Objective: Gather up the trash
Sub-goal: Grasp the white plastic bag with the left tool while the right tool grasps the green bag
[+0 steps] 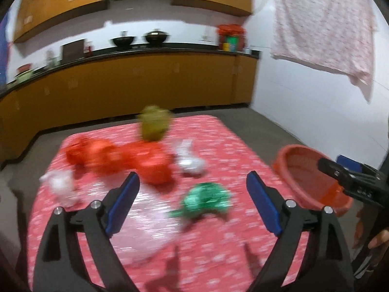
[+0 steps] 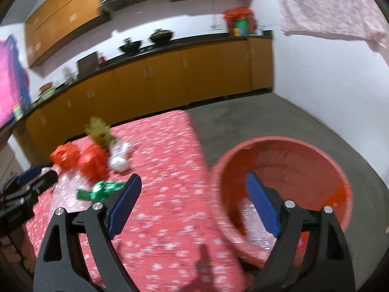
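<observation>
Crumpled trash, a green wrapper (image 1: 205, 200) among it, is being shown mid-frame on the red tablecloth (image 1: 218, 255) between the spread-apart left gripper (image 1: 192, 192), while only the right view is showing shiny scrap (image 2: 252, 221) inside the orange basket (image 2: 323, 153) behind the equally parted right gripper (image 2: 193, 191).

A table (image 1: 231, 146) draped in a red, white-flecked cloth is seen on a grey floor (image 2: 255, 116). Scattered on it are orange wrappers (image 1: 116, 158), an olive-yellow wrapper (image 1: 154, 125), two white crumpled pieces (image 1: 190, 158) (image 1: 59, 187), a green foil wrapper (image 1: 206, 200) and a pale pink bag (image 1: 145, 228) (all blurred).
</observation>
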`<action>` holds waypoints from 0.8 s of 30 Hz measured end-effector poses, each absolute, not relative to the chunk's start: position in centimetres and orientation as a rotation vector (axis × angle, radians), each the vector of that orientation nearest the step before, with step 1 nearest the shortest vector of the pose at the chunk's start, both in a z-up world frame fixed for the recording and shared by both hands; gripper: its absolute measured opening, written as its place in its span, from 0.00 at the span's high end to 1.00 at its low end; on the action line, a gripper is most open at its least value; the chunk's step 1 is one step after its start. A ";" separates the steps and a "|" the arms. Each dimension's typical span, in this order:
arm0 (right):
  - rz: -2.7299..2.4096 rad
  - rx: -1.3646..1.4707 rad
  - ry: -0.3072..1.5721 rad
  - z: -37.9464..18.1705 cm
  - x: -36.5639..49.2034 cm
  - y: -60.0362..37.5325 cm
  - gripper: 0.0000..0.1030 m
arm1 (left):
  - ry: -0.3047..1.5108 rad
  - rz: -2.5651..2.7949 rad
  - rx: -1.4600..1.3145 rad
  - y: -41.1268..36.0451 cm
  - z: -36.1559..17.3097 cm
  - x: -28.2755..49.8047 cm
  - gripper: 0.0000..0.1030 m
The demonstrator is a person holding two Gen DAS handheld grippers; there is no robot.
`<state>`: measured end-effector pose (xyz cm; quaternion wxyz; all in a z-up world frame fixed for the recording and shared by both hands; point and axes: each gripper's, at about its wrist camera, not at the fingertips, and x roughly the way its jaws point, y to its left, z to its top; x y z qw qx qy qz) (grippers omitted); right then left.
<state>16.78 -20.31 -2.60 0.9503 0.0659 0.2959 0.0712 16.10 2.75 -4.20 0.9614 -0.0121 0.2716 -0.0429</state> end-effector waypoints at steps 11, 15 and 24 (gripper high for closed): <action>0.292 0.044 0.689 -5.1 19.2 -11.1 0.19 | 0.598 0.278 -0.122 18.4 -6.5 16.1 0.14; 0.306 0.020 0.724 -6.2 20.5 -8.4 0.20 | 0.627 0.345 -0.180 21.9 -7.7 17.2 0.14; 0.307 -0.016 0.813 -8.7 23.0 -4.6 0.30 | 0.676 0.363 -0.217 24.5 -9.5 20.8 0.14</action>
